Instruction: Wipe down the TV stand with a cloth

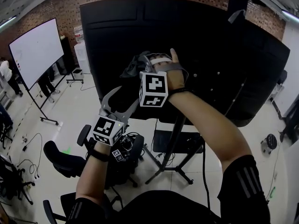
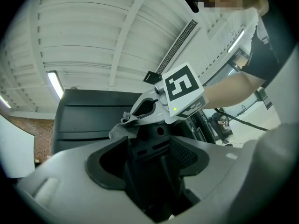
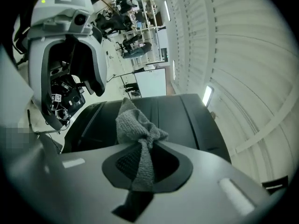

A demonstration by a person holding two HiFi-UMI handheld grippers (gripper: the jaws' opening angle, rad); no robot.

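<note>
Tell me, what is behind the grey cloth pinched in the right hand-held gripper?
Behind the grey cloth, shut in the right hand-held gripper, is the big black screen panel. The patch directly behind the cloth is covered, so contact cannot be confirmed.

Floor [image 1: 79,107]: pale, glossy, open.
TV stand [image 1: 172,143]: black splayed legs, centre.
Whiteboard [image 1: 36,50]: on a wheeled frame, far left.
Office chair [image 1: 60,158]: black, near left.
Cables [image 1: 28,164]: loose, near-left edge.
</note>
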